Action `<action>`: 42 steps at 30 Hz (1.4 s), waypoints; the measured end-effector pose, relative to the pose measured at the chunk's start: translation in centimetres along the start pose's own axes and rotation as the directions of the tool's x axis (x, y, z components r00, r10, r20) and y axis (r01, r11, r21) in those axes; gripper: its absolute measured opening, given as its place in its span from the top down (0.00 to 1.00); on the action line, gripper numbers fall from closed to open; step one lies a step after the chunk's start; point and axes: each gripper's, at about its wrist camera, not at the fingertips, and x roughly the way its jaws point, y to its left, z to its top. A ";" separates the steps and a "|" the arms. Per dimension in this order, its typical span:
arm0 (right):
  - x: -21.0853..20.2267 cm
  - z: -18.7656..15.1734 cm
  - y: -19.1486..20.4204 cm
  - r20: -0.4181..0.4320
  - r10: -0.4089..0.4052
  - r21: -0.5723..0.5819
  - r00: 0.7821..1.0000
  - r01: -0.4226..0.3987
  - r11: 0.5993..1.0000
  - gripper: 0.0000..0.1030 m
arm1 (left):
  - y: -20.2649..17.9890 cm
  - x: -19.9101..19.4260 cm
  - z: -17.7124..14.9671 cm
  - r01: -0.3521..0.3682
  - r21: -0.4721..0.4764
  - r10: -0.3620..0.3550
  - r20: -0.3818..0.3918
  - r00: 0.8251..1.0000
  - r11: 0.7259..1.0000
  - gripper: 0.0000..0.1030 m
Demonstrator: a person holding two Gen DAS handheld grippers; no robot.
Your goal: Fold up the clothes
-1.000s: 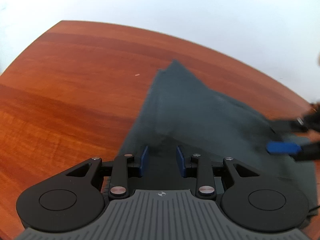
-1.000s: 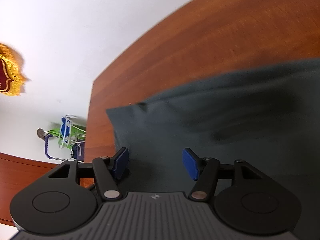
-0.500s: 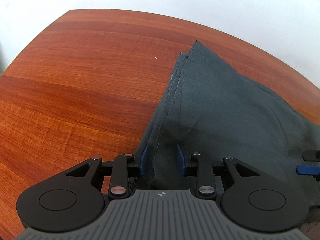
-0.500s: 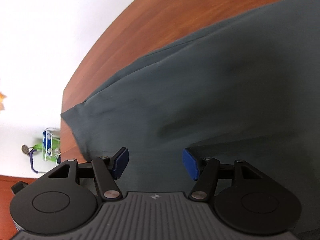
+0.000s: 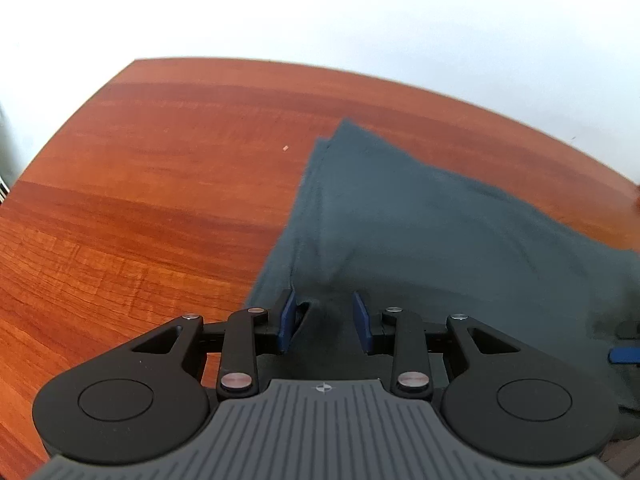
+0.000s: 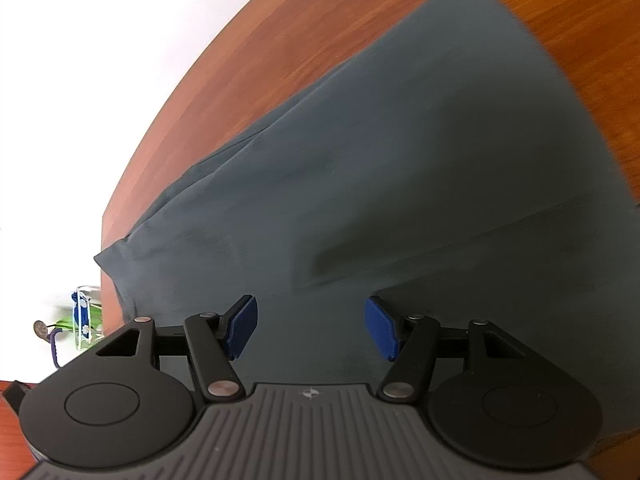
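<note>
A dark grey-green garment (image 5: 420, 220) lies flat on the wooden table (image 5: 160, 200), its far corner pointing away from me. My left gripper (image 5: 324, 312) hovers at the garment's left edge with its jaws partly apart. Cloth lies in the gap, and a small curl of the hem touches the left pad (image 5: 288, 316); the pads do not pinch it. My right gripper (image 6: 310, 320) stands open above the middle of the garment (image 6: 400, 160), nothing between its fingers. One blue pad of the right gripper (image 5: 624, 354) shows at the right edge of the left wrist view.
Bare wood stretches to the left of the garment, with a tiny speck (image 5: 285, 148) on it. The table's rounded edge (image 6: 132, 184) runs close to the garment's left corner in the right wrist view. A green and blue object (image 6: 80, 316) stands on the floor beyond it.
My right gripper has travelled over the garment, from its corner near the table edge towards its middle, staying open. The left gripper has shifted only slightly at the garment's edge.
</note>
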 end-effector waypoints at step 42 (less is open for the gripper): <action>-7.5 3.4 -13.4 -0.341 0.083 -0.248 0.937 -0.175 0.953 0.83 | -36.8 -6.2 -13.6 0.163 0.478 -0.202 0.032 0.979 0.863 0.40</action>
